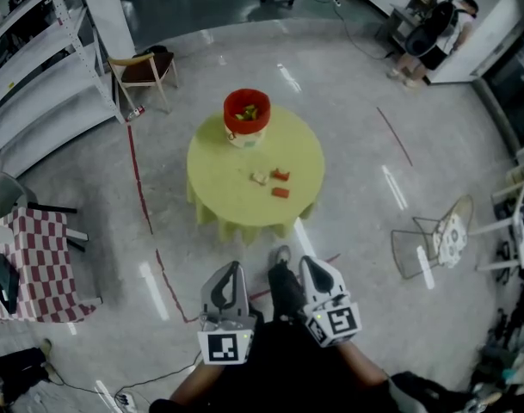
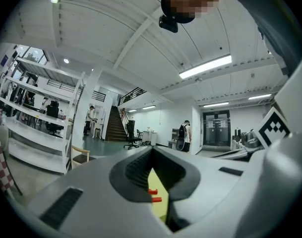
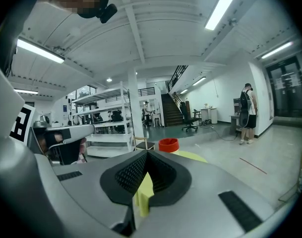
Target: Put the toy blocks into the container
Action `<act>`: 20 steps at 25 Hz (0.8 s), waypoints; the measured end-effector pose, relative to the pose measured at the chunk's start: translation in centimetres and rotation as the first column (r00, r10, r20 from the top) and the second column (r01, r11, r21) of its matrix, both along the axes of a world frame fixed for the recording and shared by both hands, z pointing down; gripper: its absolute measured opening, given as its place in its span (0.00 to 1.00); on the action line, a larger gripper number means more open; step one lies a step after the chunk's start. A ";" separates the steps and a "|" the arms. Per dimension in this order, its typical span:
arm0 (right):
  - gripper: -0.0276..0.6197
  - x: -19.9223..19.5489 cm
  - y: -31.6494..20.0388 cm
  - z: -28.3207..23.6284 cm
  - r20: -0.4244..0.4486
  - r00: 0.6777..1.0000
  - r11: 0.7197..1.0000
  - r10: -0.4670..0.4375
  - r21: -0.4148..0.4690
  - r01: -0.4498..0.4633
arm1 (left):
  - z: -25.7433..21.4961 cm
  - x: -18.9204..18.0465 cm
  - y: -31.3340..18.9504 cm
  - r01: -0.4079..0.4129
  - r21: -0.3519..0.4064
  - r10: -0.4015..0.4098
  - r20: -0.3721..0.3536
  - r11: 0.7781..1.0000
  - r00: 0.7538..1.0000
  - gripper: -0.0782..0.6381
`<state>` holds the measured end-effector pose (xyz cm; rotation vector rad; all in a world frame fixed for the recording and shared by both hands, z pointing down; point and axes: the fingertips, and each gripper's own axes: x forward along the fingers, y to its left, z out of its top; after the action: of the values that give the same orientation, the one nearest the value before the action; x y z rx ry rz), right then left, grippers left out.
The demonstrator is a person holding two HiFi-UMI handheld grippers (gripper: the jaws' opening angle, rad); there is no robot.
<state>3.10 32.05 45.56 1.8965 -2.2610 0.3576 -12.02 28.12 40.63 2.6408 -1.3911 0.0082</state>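
Spreading widest is the glossy grey floor (image 1: pixel 356 144), with a round yellow-green desk (image 1: pixel 218 188) standing well ahead of the person. A red container (image 1: pixel 260 124) sits at the desk's far edge, already holding a few coloured pieces. The left gripper (image 1: pixel 235 268) and right gripper (image 1: pixel 308 263) are held close to the person's body, well apart from the desk, each with its jaws together and nothing between them. Near the desk's middle, toward its right edge, lie a cream block (image 1: pixel 260 177) and two red blocks (image 1: pixel 280 175), just beside one another and not yet in the container.

Judging from this, the blocks lie so close together that jaws closing on one could knock a neighbour toward the desk's edge. The container sits so near the far edge that a reach across could nudge it off or drop a block short.

No brand or readable wording shows; the marker cubes (image 1: pixel 225 348) carry only black-and-white patterns.
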 end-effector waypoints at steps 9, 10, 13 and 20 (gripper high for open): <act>0.04 1.9 -5.5 0.0 -0.006 1.000 0.999 -0.020 0.040 0.021 | 0.1 2.0 -3.5 0.033 0.008 -0.033 -0.007 0.999 0.999 0.11; 0.04 2.2 -6.3 0.1 -0.005 1.000 0.999 -0.030 0.043 0.030 | 0.1 2.4 -4.2 0.036 0.005 -0.036 -0.006 0.999 0.999 0.11; 0.04 3.5 -9.0 0.7 0.000 0.999 0.998 -0.054 0.041 0.054 | 0.2 4.0 -6.5 0.039 -0.004 -0.039 0.004 0.999 0.999 0.11; 0.04 6.8 -15.1 2.2 0.001 0.994 0.994 -0.106 -0.030 0.106 | 0.5 7.9 -12.7 0.062 -0.016 -0.062 0.017 0.998 0.998 0.11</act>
<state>9.88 16.94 47.80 1.7537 -2.3301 0.3737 -4.10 15.44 41.09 2.5891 -1.4714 0.0345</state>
